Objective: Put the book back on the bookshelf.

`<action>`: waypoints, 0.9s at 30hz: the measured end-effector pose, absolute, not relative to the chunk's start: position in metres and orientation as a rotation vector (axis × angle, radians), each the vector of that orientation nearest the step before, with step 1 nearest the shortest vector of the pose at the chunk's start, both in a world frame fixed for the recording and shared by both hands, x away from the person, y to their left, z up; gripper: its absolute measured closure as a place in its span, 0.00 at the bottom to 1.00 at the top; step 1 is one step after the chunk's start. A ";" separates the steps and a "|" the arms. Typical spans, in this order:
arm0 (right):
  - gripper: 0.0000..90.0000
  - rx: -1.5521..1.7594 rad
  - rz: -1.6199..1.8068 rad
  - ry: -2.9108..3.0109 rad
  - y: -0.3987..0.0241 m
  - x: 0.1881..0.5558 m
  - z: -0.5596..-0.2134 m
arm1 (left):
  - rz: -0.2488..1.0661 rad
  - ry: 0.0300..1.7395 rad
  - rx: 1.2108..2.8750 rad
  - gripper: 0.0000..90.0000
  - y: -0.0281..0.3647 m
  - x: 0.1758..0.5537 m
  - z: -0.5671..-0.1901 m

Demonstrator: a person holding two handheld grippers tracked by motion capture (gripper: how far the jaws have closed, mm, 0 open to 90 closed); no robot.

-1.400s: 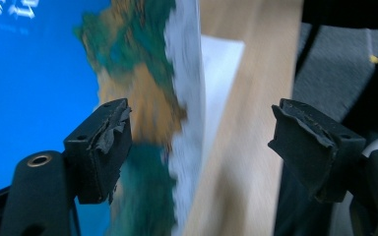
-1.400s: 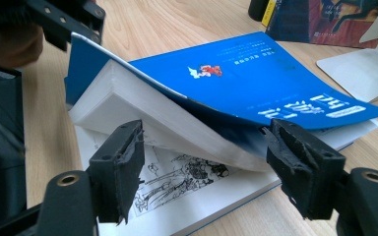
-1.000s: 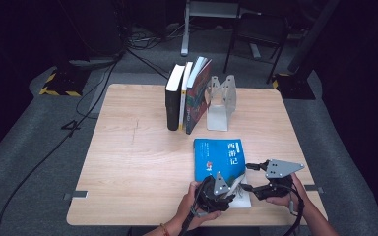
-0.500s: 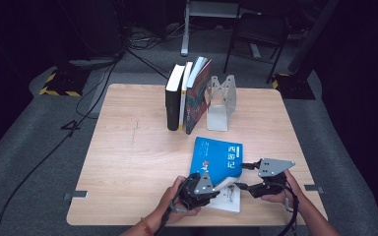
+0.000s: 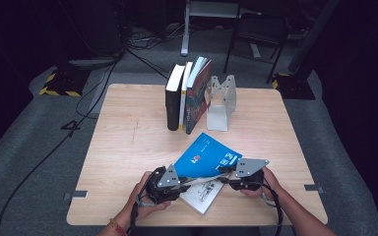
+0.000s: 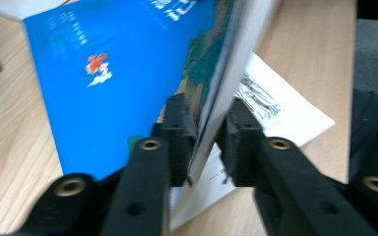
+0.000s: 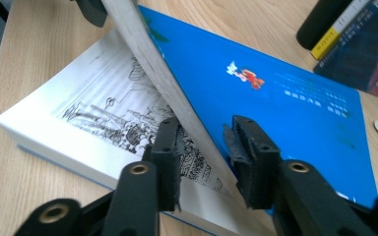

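So the blue softcover paperback book [image 5: 207, 158] has its lifted cover between both grippers, left gripper [image 6: 204, 132] pinching it, right gripper [image 7: 202, 147] closing round it, no contact visible.

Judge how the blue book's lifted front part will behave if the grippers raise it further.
The blue book is a paperback; its raised part will probably bend, not stay flat. Its glossy cover may slip between the pads. The pages beneath look heavy enough to stay put.

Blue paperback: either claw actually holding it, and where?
Both claws straddle the lifted front part of the blue paperback book, cover plus some pages. Left claw pinches its near edge; right claw has closed around the same edge, contact unclear.
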State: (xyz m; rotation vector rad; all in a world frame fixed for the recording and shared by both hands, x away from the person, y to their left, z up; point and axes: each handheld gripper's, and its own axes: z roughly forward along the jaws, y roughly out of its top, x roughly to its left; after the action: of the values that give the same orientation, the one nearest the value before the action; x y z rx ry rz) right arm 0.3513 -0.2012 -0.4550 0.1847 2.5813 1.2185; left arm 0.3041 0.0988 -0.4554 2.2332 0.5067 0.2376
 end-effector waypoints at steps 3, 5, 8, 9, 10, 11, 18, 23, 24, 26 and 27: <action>0.76 0.176 1.201 2.575 -0.195 0.350 -0.453 | 0.273 0.498 2.251 0.56 0.089 0.298 -0.454; 0.77 0.180 1.196 2.560 -0.192 0.349 -0.450 | 0.311 0.504 2.247 0.50 0.079 0.295 -0.452; 0.78 0.179 1.190 2.550 -0.188 0.348 -0.443 | 0.346 0.498 2.254 0.46 0.075 0.295 -0.450; 0.78 0.179 1.190 2.550 -0.188 0.348 -0.443 | 0.362 0.511 2.256 0.46 0.073 0.297 -0.450; 0.79 0.178 1.200 2.558 -0.183 0.348 -0.442 | 0.372 0.552 2.258 0.52 0.073 0.302 -0.452; 0.80 0.172 1.194 2.563 -0.181 0.348 -0.442 | 0.372 0.566 2.257 0.58 0.074 0.305 -0.454; 0.69 0.195 1.259 2.566 -0.181 0.352 -0.445 | 0.351 0.531 2.230 0.83 0.092 0.314 -0.459; 0.50 0.329 1.205 2.555 -0.205 0.368 -0.458 | 0.318 0.488 2.218 0.84 0.109 0.317 -0.460; 0.50 0.329 1.205 2.555 -0.205 0.368 -0.458 | 0.318 0.488 2.218 0.84 0.109 0.317 -0.460; 0.53 0.355 1.191 2.547 -0.212 0.373 -0.462 | 0.302 0.483 2.215 0.84 0.115 0.318 -0.460; 0.56 0.364 1.189 2.541 -0.214 0.375 -0.463 | 0.296 0.477 2.214 0.84 0.118 0.319 -0.460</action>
State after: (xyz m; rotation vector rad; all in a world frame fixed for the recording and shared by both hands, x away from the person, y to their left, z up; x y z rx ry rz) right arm 0.3746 -0.2136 -0.4629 0.3640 2.5410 1.1891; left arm 0.3188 0.1177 -0.4597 2.2143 0.4775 0.2958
